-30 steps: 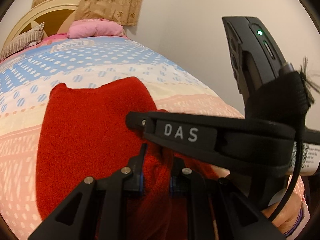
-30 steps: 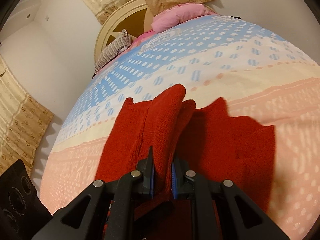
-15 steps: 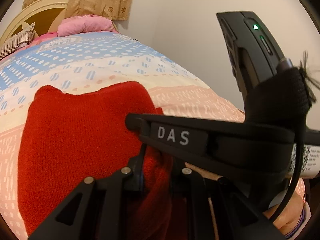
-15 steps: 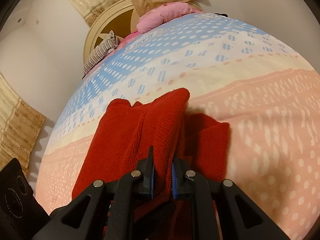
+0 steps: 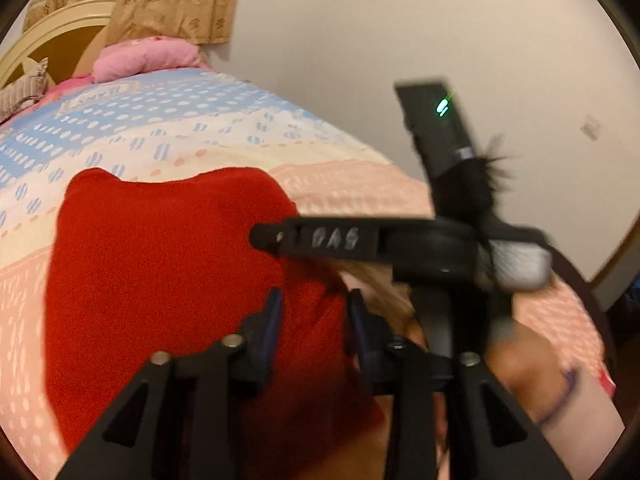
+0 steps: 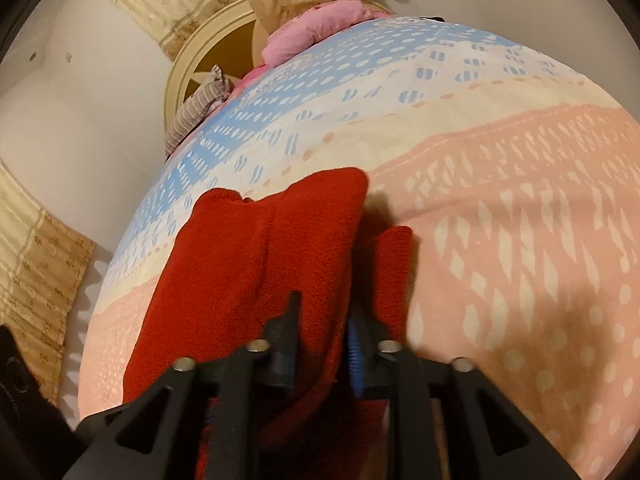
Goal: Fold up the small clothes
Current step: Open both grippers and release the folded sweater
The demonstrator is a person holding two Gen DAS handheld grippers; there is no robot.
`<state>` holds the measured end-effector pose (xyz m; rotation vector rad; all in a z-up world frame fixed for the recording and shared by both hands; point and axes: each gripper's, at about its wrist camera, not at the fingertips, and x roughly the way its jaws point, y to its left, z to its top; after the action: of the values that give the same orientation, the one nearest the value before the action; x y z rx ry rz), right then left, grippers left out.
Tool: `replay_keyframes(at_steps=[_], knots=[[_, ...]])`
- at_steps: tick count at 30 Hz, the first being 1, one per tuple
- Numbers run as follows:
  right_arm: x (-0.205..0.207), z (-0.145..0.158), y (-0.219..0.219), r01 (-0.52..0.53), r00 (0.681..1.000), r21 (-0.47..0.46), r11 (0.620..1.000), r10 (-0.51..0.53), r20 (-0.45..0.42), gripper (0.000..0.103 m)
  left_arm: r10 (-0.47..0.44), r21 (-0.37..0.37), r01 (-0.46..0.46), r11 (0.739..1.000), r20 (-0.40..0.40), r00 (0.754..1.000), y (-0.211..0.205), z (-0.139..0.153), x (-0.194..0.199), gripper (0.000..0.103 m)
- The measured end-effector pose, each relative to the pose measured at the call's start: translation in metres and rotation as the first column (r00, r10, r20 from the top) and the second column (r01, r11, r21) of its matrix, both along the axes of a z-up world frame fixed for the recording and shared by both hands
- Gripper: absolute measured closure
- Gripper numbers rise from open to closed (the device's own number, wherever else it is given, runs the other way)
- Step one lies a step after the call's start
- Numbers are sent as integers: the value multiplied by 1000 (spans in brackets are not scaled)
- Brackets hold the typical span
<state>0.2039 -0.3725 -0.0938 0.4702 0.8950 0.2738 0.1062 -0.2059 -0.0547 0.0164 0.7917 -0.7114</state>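
A red knitted garment (image 5: pixel 160 272) lies on the bed, folded over on itself. My left gripper (image 5: pixel 314 320) is open, its jaws apart over the garment's near right edge, with cloth lying between them. The right gripper's body (image 5: pixel 420 248) crosses the left wrist view just beyond, blurred. In the right wrist view the garment (image 6: pixel 240 264) lies in a doubled stack, and my right gripper (image 6: pixel 322 332) has its jaws parted around a fold of the cloth.
The bed cover (image 6: pixel 500 200) has blue, cream and peach bands with pale dots. A pink pillow (image 5: pixel 148 56) and a striped cushion (image 6: pixel 200 112) lie at the cream headboard (image 5: pixel 60 40). A white wall (image 5: pixel 400 40) runs along the bed's right side. Curtains (image 6: pixel 36 272) hang at left.
Both grippers have opened and let go of the red cloth they were pinching. The lifted half now lies folded down over the rest. The right gripper is pulling away, blurred.
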Motion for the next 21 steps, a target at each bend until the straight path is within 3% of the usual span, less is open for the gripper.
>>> replay_keyframes(at_steps=[3,6,9,12,16,21], knots=[[-13,3,-16,33,999,92,995,-32,-9,65,-23,-31,25,999,64,998,38,18,-24,34],[-46,19,-32,128,991,67,990,-130,23,65,25,-97,-14,995,116,993,86,32,-40,24],[-78,36,-24,107,991,52,993,-111,69,65,128,-100,-119,988,92,987,115,27,-28,23],[-103,49,-3,61,993,-15,998,-60,103,61,231,-69,-231,971,-8,973,132,8,-7,23],[-121,48,24,26,995,-98,995,-16,102,58,247,-78,-256,964,-103,963,138,-14,-2,23],[-119,18,46,27,1000,-207,978,-26,11,58,239,-57,-249,967,-132,962,131,-29,-6,23]])
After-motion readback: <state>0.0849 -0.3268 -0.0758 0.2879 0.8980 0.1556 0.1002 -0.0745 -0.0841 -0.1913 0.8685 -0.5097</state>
